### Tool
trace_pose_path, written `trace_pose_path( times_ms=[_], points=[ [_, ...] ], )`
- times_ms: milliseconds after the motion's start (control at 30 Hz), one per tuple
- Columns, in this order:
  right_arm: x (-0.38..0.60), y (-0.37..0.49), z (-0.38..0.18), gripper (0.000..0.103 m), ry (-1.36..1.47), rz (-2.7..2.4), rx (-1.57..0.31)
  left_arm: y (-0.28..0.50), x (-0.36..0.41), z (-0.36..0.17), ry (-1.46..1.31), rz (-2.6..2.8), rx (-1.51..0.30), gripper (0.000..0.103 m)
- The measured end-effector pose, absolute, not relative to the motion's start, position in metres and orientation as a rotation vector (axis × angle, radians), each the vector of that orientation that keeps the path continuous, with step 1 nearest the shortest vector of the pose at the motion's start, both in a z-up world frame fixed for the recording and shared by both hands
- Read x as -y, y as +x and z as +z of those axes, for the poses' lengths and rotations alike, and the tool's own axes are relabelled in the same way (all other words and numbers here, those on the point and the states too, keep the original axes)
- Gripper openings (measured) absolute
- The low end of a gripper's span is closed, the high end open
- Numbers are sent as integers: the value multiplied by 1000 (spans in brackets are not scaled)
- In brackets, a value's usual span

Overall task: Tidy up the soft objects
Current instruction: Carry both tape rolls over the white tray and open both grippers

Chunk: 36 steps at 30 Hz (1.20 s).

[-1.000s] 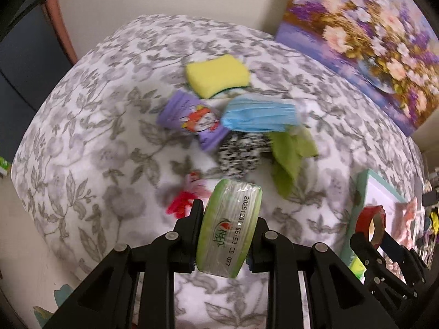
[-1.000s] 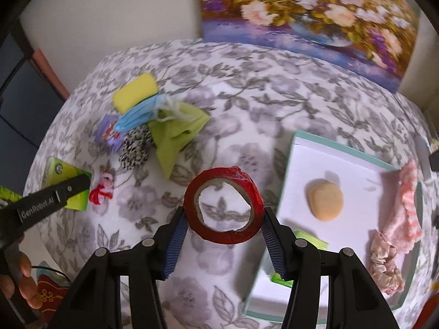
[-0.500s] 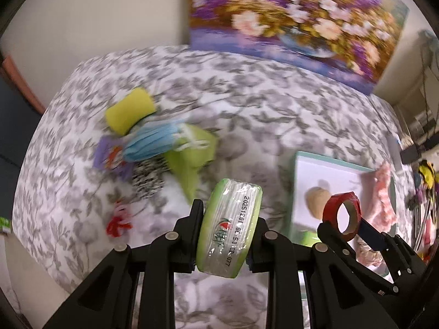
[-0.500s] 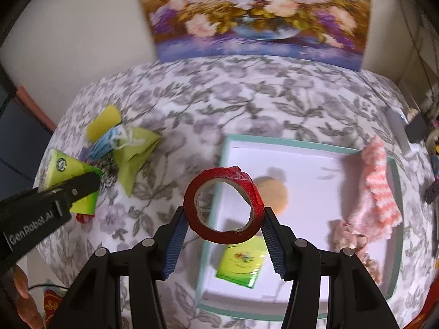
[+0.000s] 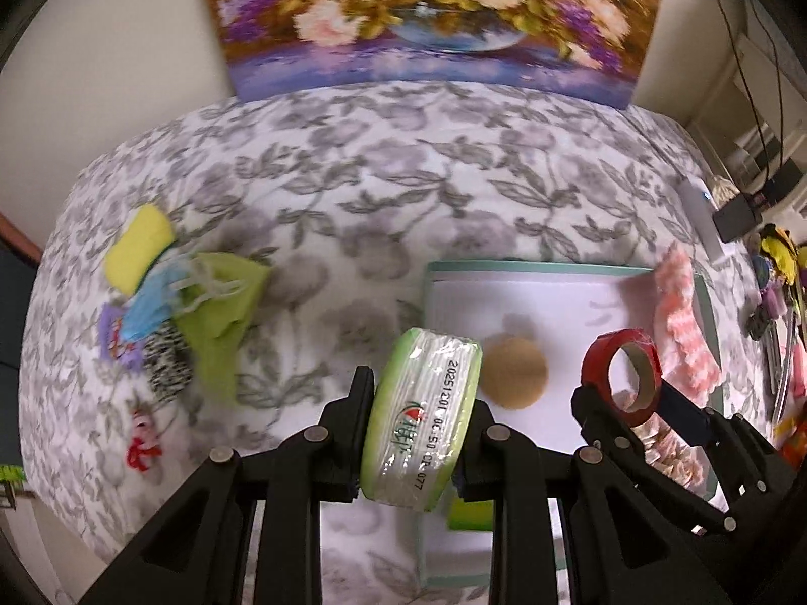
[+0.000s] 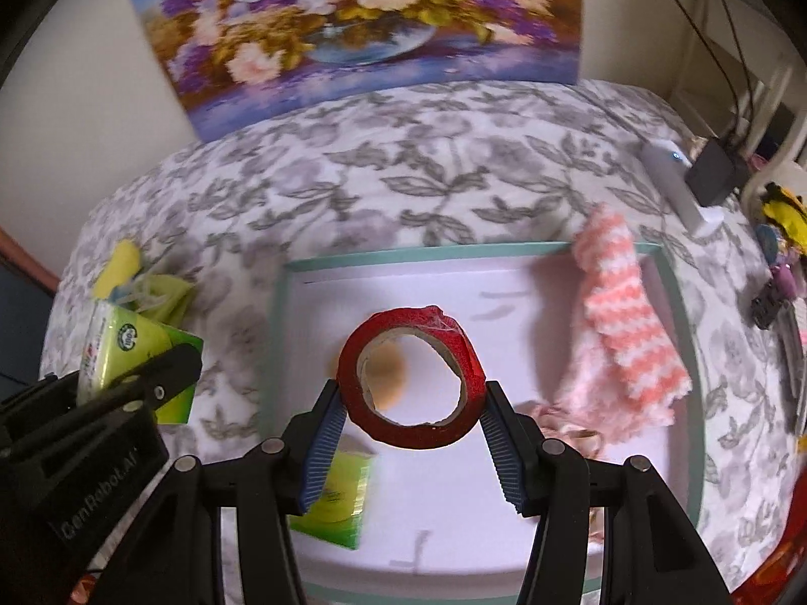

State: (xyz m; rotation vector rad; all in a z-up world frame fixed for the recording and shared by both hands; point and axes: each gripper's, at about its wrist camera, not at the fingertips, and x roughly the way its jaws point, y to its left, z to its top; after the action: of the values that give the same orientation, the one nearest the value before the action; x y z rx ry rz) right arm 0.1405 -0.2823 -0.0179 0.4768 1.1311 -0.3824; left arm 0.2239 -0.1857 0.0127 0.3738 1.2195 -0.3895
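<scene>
Main risk, judging from the layout: both grippers hang over the same white tray with the teal rim, and the left gripper sits just beside the right gripper, so a drop by both at once could knock fingers together or land one item on the other. The green plastic-wrapped tissue pack is squeezed edge-on and soft, so it may tip or roll on release and end up on the tray rim instead of inside. The red tape roll with the cardboard core is held only at two points on its rim between the blue ribbed pads; it could pivot or roll off toward the pink-and-white knitted cloth. Jaws: the left pair is narrow, clamped on the tissue pack's flat faces. The right pair stands at a middling width, pressing both sides of the tape roll, which hangs above the tray over a round tan pad. A second green tissue pack already lies in the tray's near corner. More soft items sit in a heap on the floral cloth, well apart from the tray.
</scene>
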Motion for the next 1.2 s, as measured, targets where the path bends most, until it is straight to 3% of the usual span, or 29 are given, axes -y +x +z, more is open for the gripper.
trace_pose_path(
  times_ms=[933, 967, 1033, 1200],
  points=[
    [337, 120, -58, 57, 539, -537, -1182, 235, 242, -32, 339, -480, -1228, 29],
    [337, 121, -58, 57, 536, -537, -1184, 237, 242, -32, 334, -477, -1229, 33],
    [337, 121, -58, 58, 529, -536, -1187, 238, 240, -30, 323, -473, -1226, 54],
    [337, 120, -55, 58, 520, -537, -1189, 238, 236, -20, 303, -468, -1199, 61]
  ],
)
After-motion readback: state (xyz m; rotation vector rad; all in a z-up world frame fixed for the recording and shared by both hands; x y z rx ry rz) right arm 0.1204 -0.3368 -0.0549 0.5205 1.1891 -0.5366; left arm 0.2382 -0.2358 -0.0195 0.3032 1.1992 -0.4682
